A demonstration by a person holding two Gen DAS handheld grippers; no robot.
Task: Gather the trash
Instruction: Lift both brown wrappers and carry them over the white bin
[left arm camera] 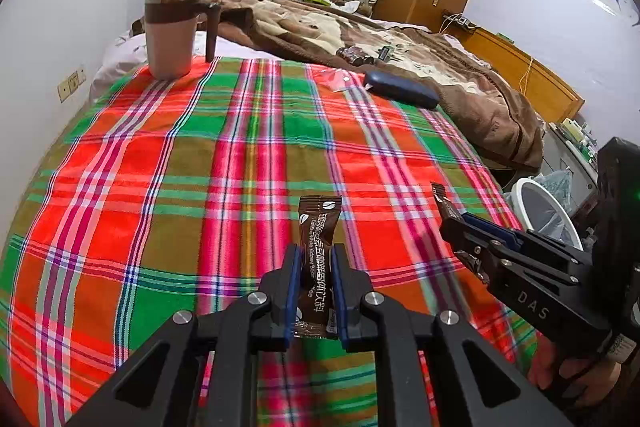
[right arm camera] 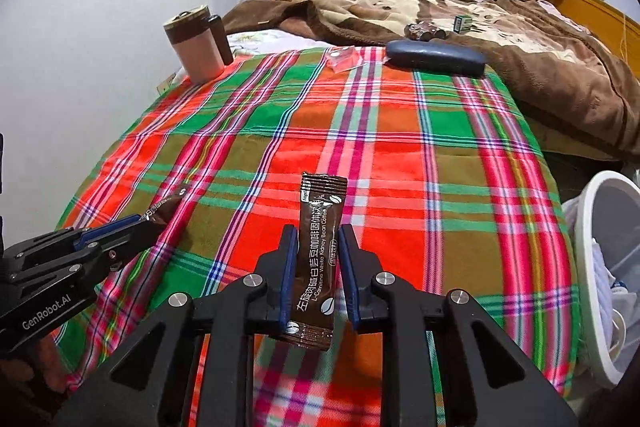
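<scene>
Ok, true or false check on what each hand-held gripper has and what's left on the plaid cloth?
1. The left hand-held gripper holds a brown coffee sachet. True.
2. The right hand-held gripper is empty. False: it holds a second brown sachet.
3. The pink lidded mug lies tipped over. False: it stands upright.
4. A dark blue oblong case lies at the cloth's far edge. True.
</scene>
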